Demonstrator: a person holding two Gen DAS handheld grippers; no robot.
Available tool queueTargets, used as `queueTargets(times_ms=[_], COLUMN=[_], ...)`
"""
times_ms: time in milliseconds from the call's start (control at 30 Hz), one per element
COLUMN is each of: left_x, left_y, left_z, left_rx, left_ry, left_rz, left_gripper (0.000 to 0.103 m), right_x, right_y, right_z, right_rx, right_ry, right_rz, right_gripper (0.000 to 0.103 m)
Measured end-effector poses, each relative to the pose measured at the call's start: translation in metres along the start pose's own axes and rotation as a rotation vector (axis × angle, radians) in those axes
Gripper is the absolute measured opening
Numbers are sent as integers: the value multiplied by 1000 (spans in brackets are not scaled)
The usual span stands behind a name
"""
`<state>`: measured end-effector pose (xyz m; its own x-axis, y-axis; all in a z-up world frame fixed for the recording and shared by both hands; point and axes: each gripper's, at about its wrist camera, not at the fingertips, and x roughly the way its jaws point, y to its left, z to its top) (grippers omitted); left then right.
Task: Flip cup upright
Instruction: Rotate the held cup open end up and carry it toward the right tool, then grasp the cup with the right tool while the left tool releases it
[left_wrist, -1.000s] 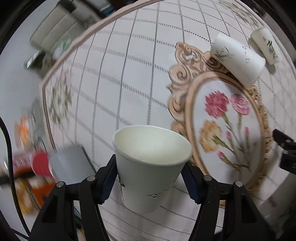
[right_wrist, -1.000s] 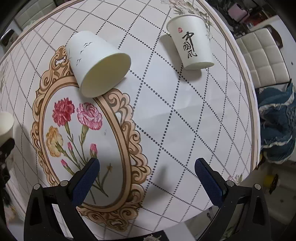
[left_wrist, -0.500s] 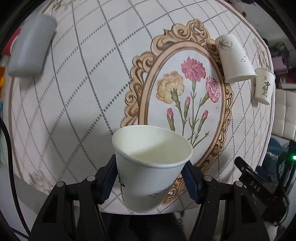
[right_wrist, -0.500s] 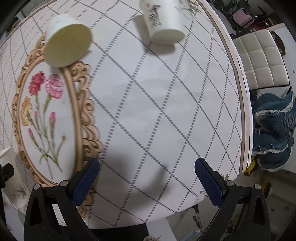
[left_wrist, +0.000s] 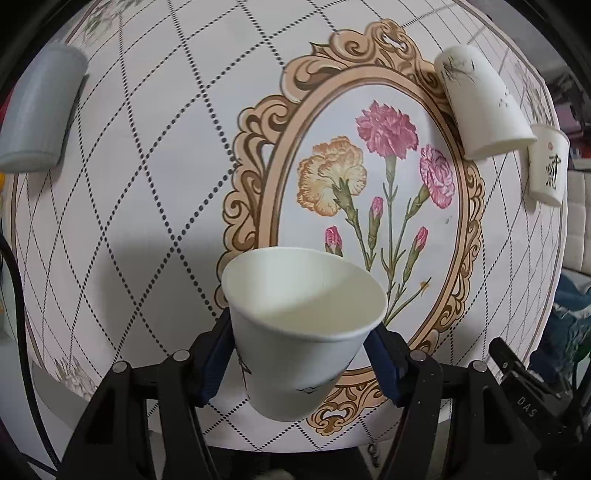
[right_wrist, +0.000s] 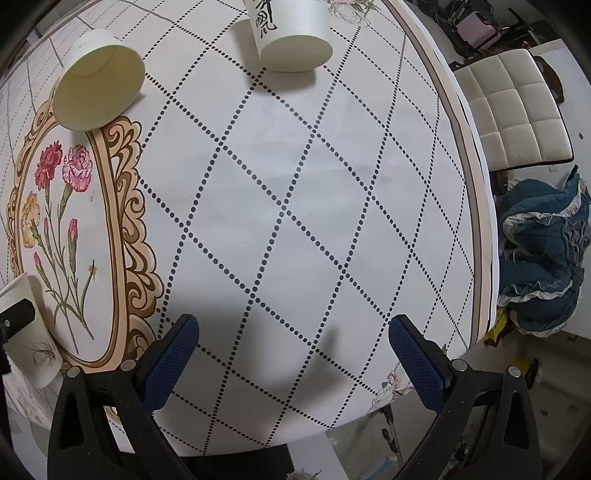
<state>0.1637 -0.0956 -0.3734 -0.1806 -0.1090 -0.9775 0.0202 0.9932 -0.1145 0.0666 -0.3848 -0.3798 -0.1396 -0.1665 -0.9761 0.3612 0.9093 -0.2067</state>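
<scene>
Here, the left gripper (left_wrist: 301, 354) clamps a white paper cup (left_wrist: 301, 332) between its blue pads, mouth up, slightly tilted, interior empty, faint bird print on its wall, held above the near edge of the floral tablecloth (left_wrist: 155, 184). The right gripper (right_wrist: 293, 363) hangs spread wide, holding nothing. Two more paper cups lie on their sides: one (right_wrist: 98, 83) at the ornate frame, another with calligraphy (right_wrist: 291, 35) beyond; both look empty.

lettered cup (right_wrist: 291, 33): top cut by frame edge; held cup (left_wrist: 295, 332): base hidden | fingers (left_wrist: 216, 360) partly covered
</scene>
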Motion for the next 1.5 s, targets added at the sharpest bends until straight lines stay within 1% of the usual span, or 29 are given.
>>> queueTargets(times_ms=[100, 167, 200, 233, 367, 433, 467, 500, 567, 667, 733, 800, 833, 900, 933, 967, 1000, 1033, 1133, 1233, 1267, 1367, 1400, 1500], left_x=[4, 4, 4, 3, 1, -2, -5, -9, -23, -53, -81, -108, -123, -146, -150, -152, -154, -153, -138, -116, -104, -84, -74, -57], left_y=[-11, -18, -23, -27, -29, -26, -27, -27, -26, -29, -28, -22, -16, 3, 12, 21, 28, 35, 67, 91, 95, 110, 116, 126], left_z=[3, 3, 3, 5, 8, 5, 5, 3, -1, -7, -12, -21, -26, -37, -40, -42, -44, -44, -44, -52, -53, -58, -58, -61], left_rx=[19, 26, 33, 41, 45, 44, 47, 51, 59, 74, 84, 93, 95, 87, 79, 72, 59, 46, 17, 17, 20, 28, 32, 29], left_ry=[4, -6, -13, -18, -17, -18, -26, -33, -61, -128, -200, -278, -339, -440, -474, -500, -527, -535, -485, -442, -430, -385, -366, -329], left_rz=[20, 34, 48, 56, 56, 51, 52, 50, 41, 25, 16, 26, 41, 97, 119, 135, 156, 180, 215, 268, 281, 297, 295, 304], left_gripper=[65, 74, 86, 89, 89, 89, 89, 89, 89, 89, 89, 89, 89, 90, 98, 103, 103, 103, 103, 103, 103, 103, 103, 103], right_x=[2, 3, 0, 1, -2, -3, -3, -10, -11, -16, -19, -24, -27, -34, -37, -42, -46, -50, -59, -68, -71, -73, -74, -72], right_y=[-4, -6, -3, -4, 1, 1, -1, 10, 8, 6, 4, 7, 8, 14, 19, 25, 33, 40, 68, 93, 104, 130, 138, 158], right_z=[0, 0, 1, 1, 1, -1, -1, -5, -6, -9, -10, -12, -13, -17, -19, -21, -23, -21, -25, -26, -26, -21, -19, -14], right_rx=[2, 5, 6, 6, 8, 11, 14, 16, 20, 24, 23, 19, 16, 4, -3, -15, -31, -48, -94, -118, -122, -117, -111, -103], right_ry=[-1, -1, -1, -1, 2, 1, -1, -2, -5, -9, -12, -18, -22, -30, -34, -38, -41, -39, -41, -44, -41, -22, -16, -9], right_rz=[0, 2, 1, 1, 3, 7, 9, 9, 17, 30, 46, 63, 75, 109, 133, 159, 186, 205, 252, 290, 306, 338, 337, 348], right_gripper=[103, 103, 103, 103, 103, 103, 103, 103, 103, 103, 103, 103, 103, 103, 103, 103, 103, 103, 103, 102, 101, 96, 94, 91])
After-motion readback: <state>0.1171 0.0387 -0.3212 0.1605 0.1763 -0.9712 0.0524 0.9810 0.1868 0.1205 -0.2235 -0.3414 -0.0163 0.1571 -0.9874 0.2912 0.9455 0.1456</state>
